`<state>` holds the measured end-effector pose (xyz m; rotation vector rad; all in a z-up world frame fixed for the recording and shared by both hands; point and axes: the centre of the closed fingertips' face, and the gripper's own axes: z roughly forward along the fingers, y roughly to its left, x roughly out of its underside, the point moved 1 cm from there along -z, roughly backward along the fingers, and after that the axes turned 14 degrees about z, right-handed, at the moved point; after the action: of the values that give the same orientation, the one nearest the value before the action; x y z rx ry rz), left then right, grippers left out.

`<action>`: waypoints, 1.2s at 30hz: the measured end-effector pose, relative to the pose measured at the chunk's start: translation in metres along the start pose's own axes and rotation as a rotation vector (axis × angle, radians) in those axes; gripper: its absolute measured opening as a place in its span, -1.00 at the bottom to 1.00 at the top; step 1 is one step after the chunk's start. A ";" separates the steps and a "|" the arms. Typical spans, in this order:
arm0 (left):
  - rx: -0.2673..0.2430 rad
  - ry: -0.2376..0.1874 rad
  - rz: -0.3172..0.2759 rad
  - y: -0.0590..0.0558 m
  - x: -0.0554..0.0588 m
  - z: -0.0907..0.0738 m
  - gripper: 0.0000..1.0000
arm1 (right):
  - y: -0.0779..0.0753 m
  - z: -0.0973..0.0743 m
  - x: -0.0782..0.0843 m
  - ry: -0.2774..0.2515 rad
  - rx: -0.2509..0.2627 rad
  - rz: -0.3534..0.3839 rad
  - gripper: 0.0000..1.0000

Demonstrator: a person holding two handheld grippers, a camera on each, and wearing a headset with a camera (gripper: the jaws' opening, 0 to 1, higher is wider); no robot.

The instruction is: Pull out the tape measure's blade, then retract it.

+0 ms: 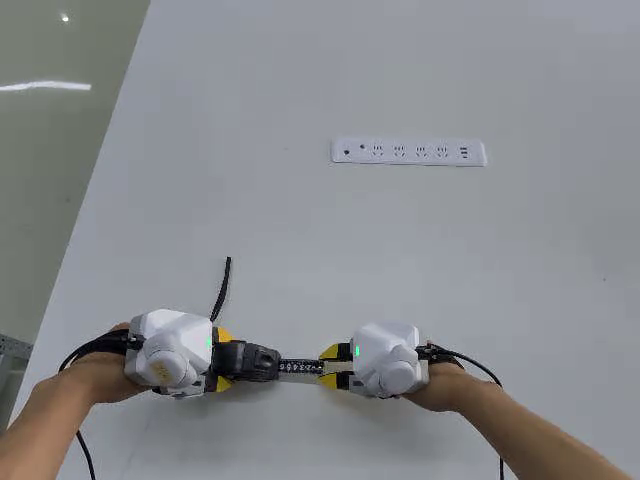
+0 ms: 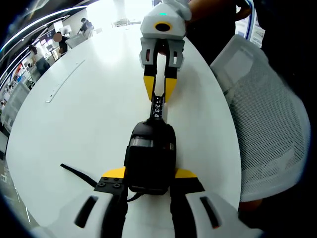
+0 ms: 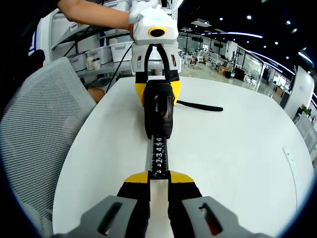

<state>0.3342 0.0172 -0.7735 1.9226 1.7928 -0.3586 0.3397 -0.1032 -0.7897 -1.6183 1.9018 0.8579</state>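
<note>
My left gripper (image 1: 222, 366) is clamped on the tape measure (image 1: 255, 362) case. My right gripper (image 1: 333, 366) is pinching the blade (image 3: 159, 153) tip, short stretch showing between them.

Tape measure (image 2: 150, 158) matt blk plastic, table (image 1: 400, 250) smooth white.

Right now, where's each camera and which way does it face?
Head view: headset, facing down at the table; shows both forearms, left tongs on case, right tongs on blade.
Left gripper view: on left tongs, facing along the case to right tongs; own jaws below.
Right gripper view: on right tongs, facing along blade to case, left tongs; own jaws below.
All share case, blade.
</note>
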 end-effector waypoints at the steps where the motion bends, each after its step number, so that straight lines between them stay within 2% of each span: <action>1: 0.000 0.000 0.000 0.000 0.000 0.000 -0.42 | 0.000 0.000 0.000 0.000 0.000 0.001 -0.79; 22: 0.002 -0.002 -0.007 0.001 0.000 0.001 -0.42 | 0.003 -0.020 -0.002 -0.004 -0.004 0.000 -0.80; 26: 0.002 0.000 -0.005 0.001 0.003 0.003 -0.42 | 0.003 -0.023 -0.004 -0.002 -0.004 -0.002 -0.80; 36: 0.002 -0.001 -0.007 0.001 0.004 0.004 -0.42 | 0.004 -0.031 -0.005 -0.004 -0.011 -0.002 -0.80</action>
<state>0.3362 0.0185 -0.7786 1.9175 1.7993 -0.3633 0.3369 -0.1222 -0.7649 -1.6234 1.8951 0.8710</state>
